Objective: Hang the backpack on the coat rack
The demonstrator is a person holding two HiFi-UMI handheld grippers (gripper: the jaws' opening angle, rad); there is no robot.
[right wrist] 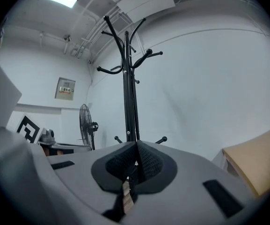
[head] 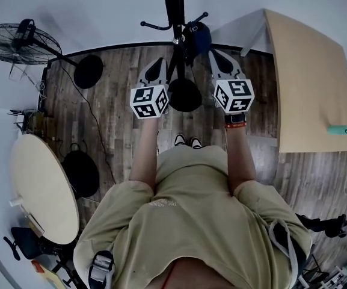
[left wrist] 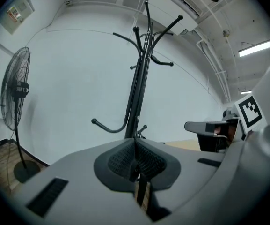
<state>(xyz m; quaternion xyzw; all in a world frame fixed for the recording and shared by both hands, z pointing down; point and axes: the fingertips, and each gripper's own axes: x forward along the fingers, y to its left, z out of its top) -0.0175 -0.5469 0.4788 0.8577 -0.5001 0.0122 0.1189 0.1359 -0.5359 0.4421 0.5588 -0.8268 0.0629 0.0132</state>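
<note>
The black coat rack (head: pixel 174 17) stands straight ahead on its round base (head: pixel 185 95). A dark blue backpack (head: pixel 197 38) sits close against the right side of the pole; I cannot tell which hook holds it. My left gripper (head: pixel 157 64) and right gripper (head: pixel 216 56) are held up side by side, one on each side of the pole and short of it. Both are shut with nothing between the pads. The left gripper view shows the coat rack (left wrist: pixel 142 78) with bare hooks above the left gripper (left wrist: pixel 135 143). In the right gripper view the coat rack (right wrist: pixel 127 78) rises beyond the right gripper (right wrist: pixel 135 145). The jaws hide the backpack in both gripper views.
A standing fan (head: pixel 20 41) is at the far left, with a second round stand base (head: pixel 89 71) and a cable on the wooden floor. A round table (head: pixel 44 188) is on my left and a rectangular wooden table (head: pixel 308 83) on my right. A dark round thing (head: pixel 80 172) lies by the round table.
</note>
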